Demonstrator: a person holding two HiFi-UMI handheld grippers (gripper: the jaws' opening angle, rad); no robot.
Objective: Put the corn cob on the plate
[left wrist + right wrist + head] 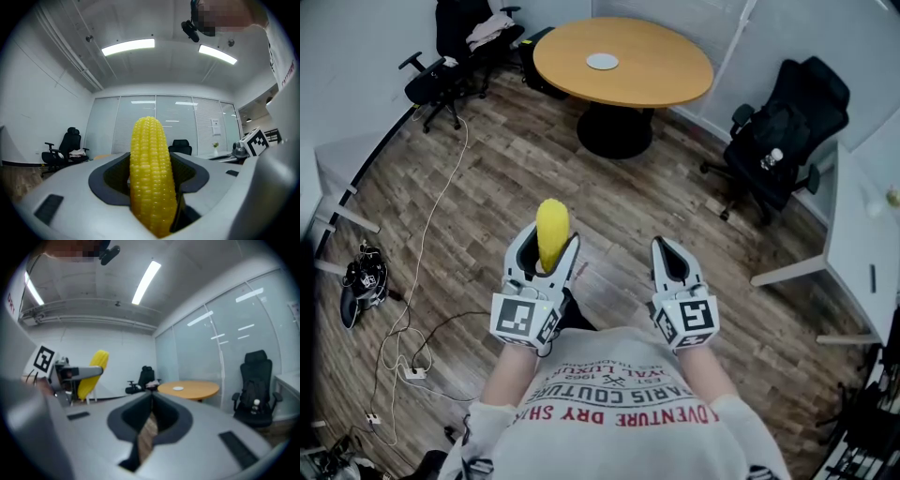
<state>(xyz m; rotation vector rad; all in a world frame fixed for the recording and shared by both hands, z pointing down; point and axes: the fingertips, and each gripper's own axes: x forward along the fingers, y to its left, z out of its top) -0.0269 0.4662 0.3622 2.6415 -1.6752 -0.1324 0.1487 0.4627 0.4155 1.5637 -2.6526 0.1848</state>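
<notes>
**Corn cob clamped in the left gripper, plate far off on the round counter**

The person stands on the wood-plank floor (487,178) with both tools held out at waist height, side by side and a little apart. The left hand-held gripper (551,238) is closed on the yellow corn cob (552,221). The cob's thick end sits down between the two dark pads, and its rounded tip sticks out past the jaw tips, pointing away from the person. In the left gripper view the cob fills the middle of the gap, and the pads stand wide apart because of its girth, one on each side of it.

The right hand-held gripper (664,246) carries nothing. Its jaws are drawn together at the tips, and only a thin sliver of floor shows through lower down. From its own view the cob appears off to the left, raised in the other tool.

The white plate (602,61) lies on the round wooden counter (666,80) across the room, well apart from both grippers and the cob, and it has nothing on it. A black office chair (783,127) stands to the right of that counter, and another chair (441,80) with cloth draped on it stands to the left by the wall. A pale cable (441,202) trails over the floor on the left side.
</notes>
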